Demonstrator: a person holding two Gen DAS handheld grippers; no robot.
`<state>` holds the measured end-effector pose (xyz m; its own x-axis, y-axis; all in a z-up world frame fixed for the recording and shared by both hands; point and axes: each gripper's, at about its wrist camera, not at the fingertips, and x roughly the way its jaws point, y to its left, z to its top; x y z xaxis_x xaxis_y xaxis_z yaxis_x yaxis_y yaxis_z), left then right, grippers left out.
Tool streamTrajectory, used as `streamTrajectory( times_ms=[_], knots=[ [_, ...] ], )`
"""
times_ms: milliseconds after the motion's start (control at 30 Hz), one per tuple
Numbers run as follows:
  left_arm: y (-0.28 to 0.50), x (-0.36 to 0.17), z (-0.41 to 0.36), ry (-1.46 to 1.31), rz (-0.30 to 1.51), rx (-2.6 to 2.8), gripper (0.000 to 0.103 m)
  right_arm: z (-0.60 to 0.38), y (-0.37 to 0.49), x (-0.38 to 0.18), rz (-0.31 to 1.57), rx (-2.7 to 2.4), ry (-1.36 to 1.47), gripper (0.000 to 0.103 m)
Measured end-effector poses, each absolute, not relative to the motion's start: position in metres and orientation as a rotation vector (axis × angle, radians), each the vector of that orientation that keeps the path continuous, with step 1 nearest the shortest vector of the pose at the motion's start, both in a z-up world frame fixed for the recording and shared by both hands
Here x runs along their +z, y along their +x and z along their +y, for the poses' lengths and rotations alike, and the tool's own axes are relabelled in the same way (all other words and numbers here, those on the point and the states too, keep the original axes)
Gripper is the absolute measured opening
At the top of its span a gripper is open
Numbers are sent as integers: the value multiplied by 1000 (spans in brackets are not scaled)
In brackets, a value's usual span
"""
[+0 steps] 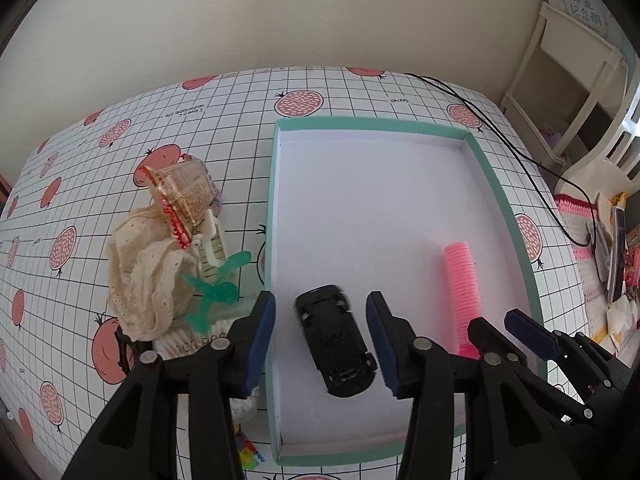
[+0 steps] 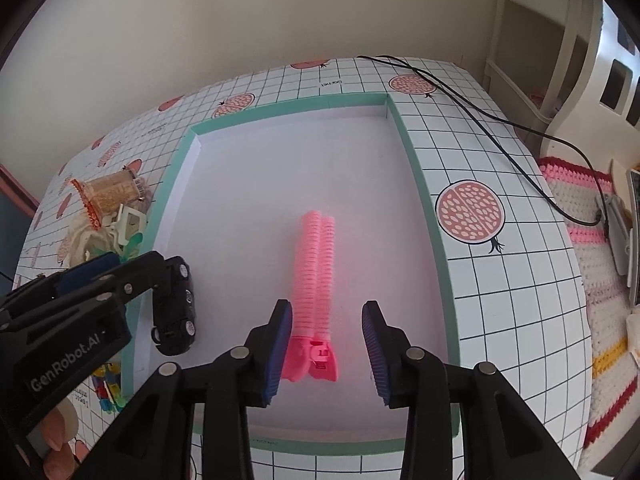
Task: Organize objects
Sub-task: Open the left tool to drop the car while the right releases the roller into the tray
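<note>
Black toy car [image 1: 335, 346], one, between parted left gripper [image 1: 321, 338] fingers; one pink clip [image 2: 316, 296] between parted right gripper [image 2: 326, 346] fingers.

Soft, even daylight; faint shadows; strong fisheye bending and dark corners; slight motion blur on toy car [image 1: 335, 340].
</note>
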<state>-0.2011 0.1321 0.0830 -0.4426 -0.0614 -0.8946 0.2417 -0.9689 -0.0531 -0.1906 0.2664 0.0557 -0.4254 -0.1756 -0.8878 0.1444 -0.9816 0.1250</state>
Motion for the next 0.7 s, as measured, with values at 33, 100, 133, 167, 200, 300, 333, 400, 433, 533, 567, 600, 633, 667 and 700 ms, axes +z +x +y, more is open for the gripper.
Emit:
streamTrajectory(
  times_ms=[33, 100, 133, 167, 200, 300, 333, 400, 433, 533, 567, 600, 633, 667, 700],
  knots=[
    [-200, 84, 131, 1540, 258, -2508, 54, 267, -190, 55, -50, -2499, 1566, 41],
    [-198, 85, 130, 1532, 256, -2497, 55, 268, -189, 55, -52, -2497, 1573, 41],
    [-197, 86, 129, 1529, 260, -2493, 55, 268, -188, 56, -50, -2496, 1573, 41],
    [-196, 87, 128, 1526, 266, -2491, 57, 268, -187, 56, -48, -2495, 1572, 41],
    [-195, 88, 128, 1521, 270, -2488, 59, 269, -187, 58, -46, -2495, 1571, 41],
    [-191, 91, 126, 1502, 269, -2482, 60, 271, -185, 62, -60, -2501, 1565, 41],
    [-190, 92, 125, 1495, 267, -2478, 61, 272, -185, 63, -71, -2499, 1564, 41],
    [-187, 93, 120, 1479, 281, -2466, 65, 272, -184, 64, -84, -2495, 1563, 44],
    [-186, 94, 118, 1472, 294, -2460, 67, 271, -183, 64, -87, -2493, 1561, 48],
    [-181, 95, 108, 1447, 332, -2436, 73, 267, -180, 64, -73, -2482, 1558, 58],
    [-179, 96, 105, 1438, 347, -2431, 78, 266, -179, 63, -68, -2478, 1554, 61],
    [-177, 97, 102, 1428, 362, -2429, 81, 264, -178, 63, -62, -2476, 1548, 64],
    [-176, 98, 99, 1420, 373, -2426, 82, 263, -178, 63, -57, -2473, 1546, 67],
    [-174, 98, 96, 1413, 382, -2420, 82, 262, -177, 62, -51, -2471, 1544, 69],
    [-172, 99, 93, 1404, 392, -2415, 82, 261, -176, 62, -51, -2471, 1541, 72]
  ],
)
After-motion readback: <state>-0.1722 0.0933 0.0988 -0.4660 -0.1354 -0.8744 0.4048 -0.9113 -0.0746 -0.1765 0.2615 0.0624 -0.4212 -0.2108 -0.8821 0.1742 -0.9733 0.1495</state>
